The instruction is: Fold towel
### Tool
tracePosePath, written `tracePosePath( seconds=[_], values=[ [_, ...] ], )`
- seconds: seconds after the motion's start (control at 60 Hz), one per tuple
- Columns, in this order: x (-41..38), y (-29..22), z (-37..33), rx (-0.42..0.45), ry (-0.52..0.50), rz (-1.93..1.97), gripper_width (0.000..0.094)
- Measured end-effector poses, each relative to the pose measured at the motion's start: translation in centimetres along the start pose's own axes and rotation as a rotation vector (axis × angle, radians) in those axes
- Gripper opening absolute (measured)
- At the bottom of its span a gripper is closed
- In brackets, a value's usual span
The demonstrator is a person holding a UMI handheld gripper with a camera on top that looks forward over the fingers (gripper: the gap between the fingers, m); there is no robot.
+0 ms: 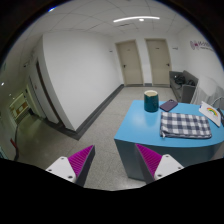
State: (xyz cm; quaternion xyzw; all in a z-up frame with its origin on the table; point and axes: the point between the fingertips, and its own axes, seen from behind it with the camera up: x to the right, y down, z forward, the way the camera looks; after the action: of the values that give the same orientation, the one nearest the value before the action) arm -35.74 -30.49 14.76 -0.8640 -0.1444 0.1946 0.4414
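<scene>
A blue-and-white checked towel (185, 124) lies folded flat on a light blue table (140, 126), well ahead of my gripper and to the right. My gripper (114, 160) is held high above the floor, short of the table's near corner. Its two fingers with magenta pads (79, 159) stand wide apart with nothing between them; only grey floor shows in the gap.
On the table stand a dark green cup (151, 101) at the far edge, a dark flat object (168, 105) beside it, and a box (210, 113) to the right of the towel. White walls, two closed doors (143, 61) and grey floor (90, 130) lie beyond.
</scene>
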Motion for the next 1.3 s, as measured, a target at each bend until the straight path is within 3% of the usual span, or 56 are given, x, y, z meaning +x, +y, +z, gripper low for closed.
tracePosePath(
  seconds=[0.25, 0.45, 0.517, 0.617, 0.683, 0.867, 0.983, 1.1, 1.217, 1.3],
  values=[
    [10.3, 1.2, 7.0, -0.060, 0.102, 0.054, 0.0823],
    [22.6, -2.6, 15.8, -0.041, 0.260, -0.092, 0.0752],
    [24.9, -3.5, 18.3, -0.042, 0.270, -0.108, 0.0656],
    [27.2, -2.7, 20.8, -0.092, 0.280, -0.111, 0.0377],
    [27.7, -1.0, 21.8, -0.144, 0.259, -0.100, 0.0333],
    [29.0, -1.6, 21.7, -0.083, 0.310, -0.184, 0.0045],
    [28.8, -1.9, 21.5, -0.061, 0.311, -0.186, 0.0010],
    [28.4, -4.7, 19.5, -0.008, 0.242, -0.114, 0.0007],
    [33.4, -10.6, 13.2, 0.116, 0.321, -0.077, 0.0009],
    [38.6, -12.8, 9.3, 0.158, 0.404, -0.050, 0.0015]
  ],
)
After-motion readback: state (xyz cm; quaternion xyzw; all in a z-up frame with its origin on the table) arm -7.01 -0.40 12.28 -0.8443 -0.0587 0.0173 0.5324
